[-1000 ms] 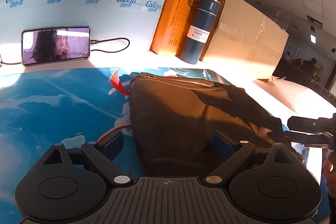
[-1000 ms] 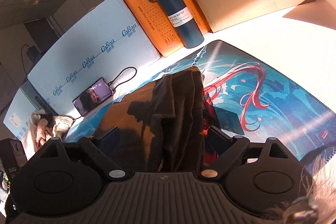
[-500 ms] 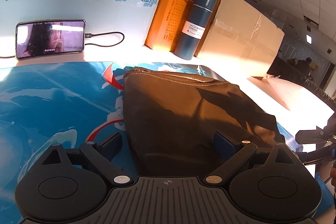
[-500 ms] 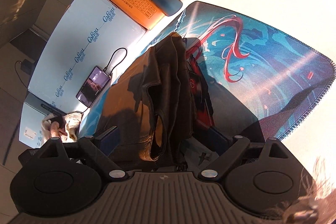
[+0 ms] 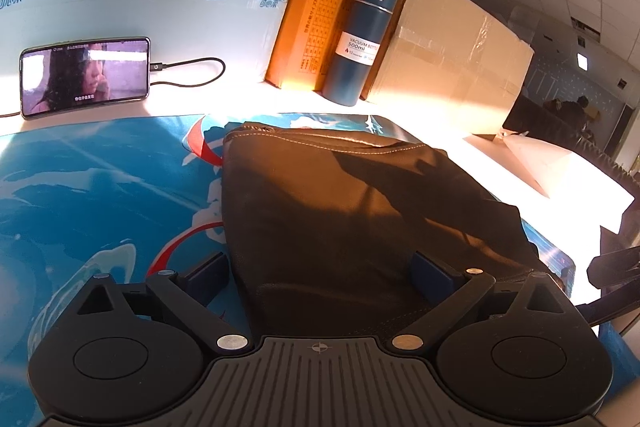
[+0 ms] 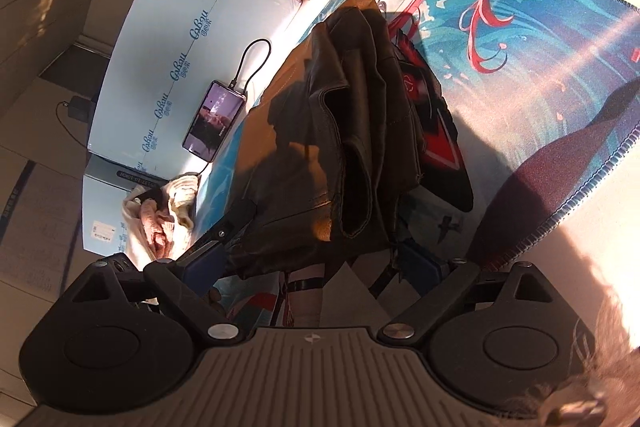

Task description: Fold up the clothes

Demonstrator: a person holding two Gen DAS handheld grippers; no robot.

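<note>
A dark brown garment [image 5: 340,211] lies folded on the blue printed mat [image 5: 100,187]. My left gripper [image 5: 320,273] is open, its fingers astride the garment's near edge. In the right wrist view the same garment [image 6: 352,131] shows as stacked folds, lifted at my end. My right gripper [image 6: 316,265] has its jaws wide, with the garment's near edge between the fingers. Whether the pads press the cloth is hidden.
A phone [image 5: 84,75] playing video leans on a light blue box [image 5: 160,7]. An orange box [image 5: 320,7], a blue vacuum bottle [image 5: 360,43] and a cardboard box [image 5: 448,59] stand behind the mat. A pale cloth pile [image 6: 160,211] lies at the left.
My right gripper has risen and tilted, and the garment's right side has lifted and bunched into folds. My left gripper has drifted slightly and stays open at the garment's near edge.
</note>
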